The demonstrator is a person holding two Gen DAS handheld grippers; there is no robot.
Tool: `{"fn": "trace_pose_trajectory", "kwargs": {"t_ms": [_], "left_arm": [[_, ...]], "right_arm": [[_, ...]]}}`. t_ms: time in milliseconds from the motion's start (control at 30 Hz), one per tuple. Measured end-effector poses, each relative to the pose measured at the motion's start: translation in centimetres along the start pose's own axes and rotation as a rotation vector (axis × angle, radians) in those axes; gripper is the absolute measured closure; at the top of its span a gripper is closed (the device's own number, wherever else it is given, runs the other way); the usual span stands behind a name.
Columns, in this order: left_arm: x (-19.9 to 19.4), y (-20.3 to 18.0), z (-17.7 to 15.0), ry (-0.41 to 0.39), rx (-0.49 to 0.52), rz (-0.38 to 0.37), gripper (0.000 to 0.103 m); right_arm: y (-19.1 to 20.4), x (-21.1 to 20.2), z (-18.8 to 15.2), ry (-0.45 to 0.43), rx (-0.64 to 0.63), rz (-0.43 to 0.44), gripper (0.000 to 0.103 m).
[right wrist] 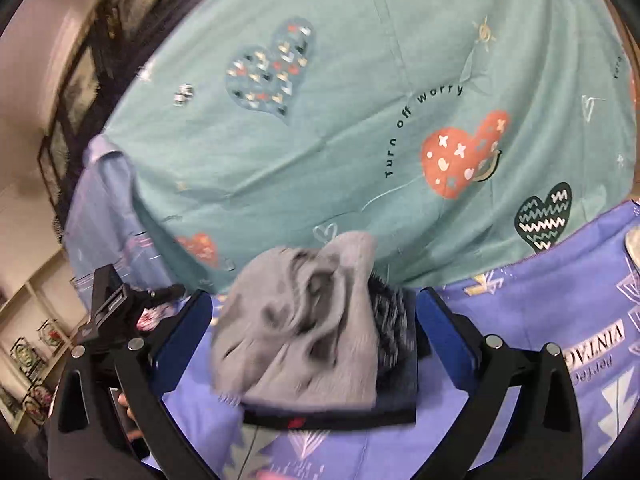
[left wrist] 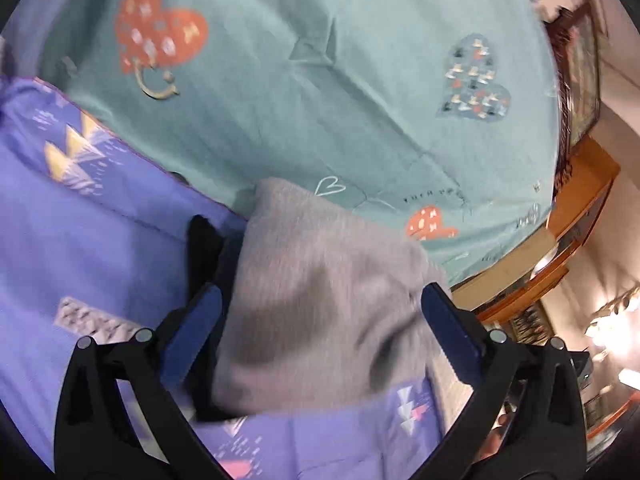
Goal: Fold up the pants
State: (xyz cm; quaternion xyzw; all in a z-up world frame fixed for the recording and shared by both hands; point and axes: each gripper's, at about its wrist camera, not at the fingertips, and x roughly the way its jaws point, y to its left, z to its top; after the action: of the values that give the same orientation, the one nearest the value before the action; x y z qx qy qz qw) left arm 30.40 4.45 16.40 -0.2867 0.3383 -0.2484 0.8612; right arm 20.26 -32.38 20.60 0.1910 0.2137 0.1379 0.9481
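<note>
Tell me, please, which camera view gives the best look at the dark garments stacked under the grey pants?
The right wrist view: beneath the crumpled grey pants, the dark garments show their edges and a small red tag. In the left wrist view the grey pants cover nearly everything, leaving only a black strip at their left.

Left gripper (left wrist: 320, 320) and right gripper (right wrist: 312, 320) look alike: black angular arms, blue pads (left wrist: 194, 338) inside the jaws, 2 silver screws per arm.

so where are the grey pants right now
The grey pants lie bunched on the purple blanket, between the open right gripper's fingers, near the teal sheet.
</note>
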Motion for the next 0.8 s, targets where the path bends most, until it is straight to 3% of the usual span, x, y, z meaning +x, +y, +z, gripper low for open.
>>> {"fn": "trace_pose_trajectory", "kwargs": {"t_ms": [100, 233, 333, 433, 567, 733, 800], "left_arm": [[-4.3, -0.3, -6.1, 0.003, 0.124, 0.124, 0.002], [-7.7, 1.7, -19.7, 0.102, 0.258, 0.205, 0.002], [-10.3, 2.2, -26.8, 0.055, 0.365, 0.288, 0.002], [-11.4, 1.4, -31.9, 0.001, 0.527, 0.401, 0.002], [-12.4, 0.6, -33.8, -0.085, 0.598, 0.430, 0.002], [-13.1, 0.1, -33.8, -0.158, 0.574, 0.465, 0.002], [-13.2, 0.3, -33.8, -0.177, 0.559, 0.478, 0.002]], "right_arm": [[1.3, -6.0, -5.5, 0.057, -0.073, -0.058, 0.001], [1.0, -11.2, -16.6, 0.109, -0.186, -0.179, 0.001], [0.0, -13.5, -23.5, 0.139, -0.172, -0.198, 0.001], [-0.4, -15.5, -27.7, 0.097, -0.154, -0.243, 0.001], [0.0, -17.3, -30.3, 0.004, -0.144, -0.251, 0.001], [2.2, -18.0, -30.7, -0.123, -0.283, -0.384, 0.001], [2.4, -18.2, -30.7, -0.144, -0.296, -0.372, 0.001]]}}
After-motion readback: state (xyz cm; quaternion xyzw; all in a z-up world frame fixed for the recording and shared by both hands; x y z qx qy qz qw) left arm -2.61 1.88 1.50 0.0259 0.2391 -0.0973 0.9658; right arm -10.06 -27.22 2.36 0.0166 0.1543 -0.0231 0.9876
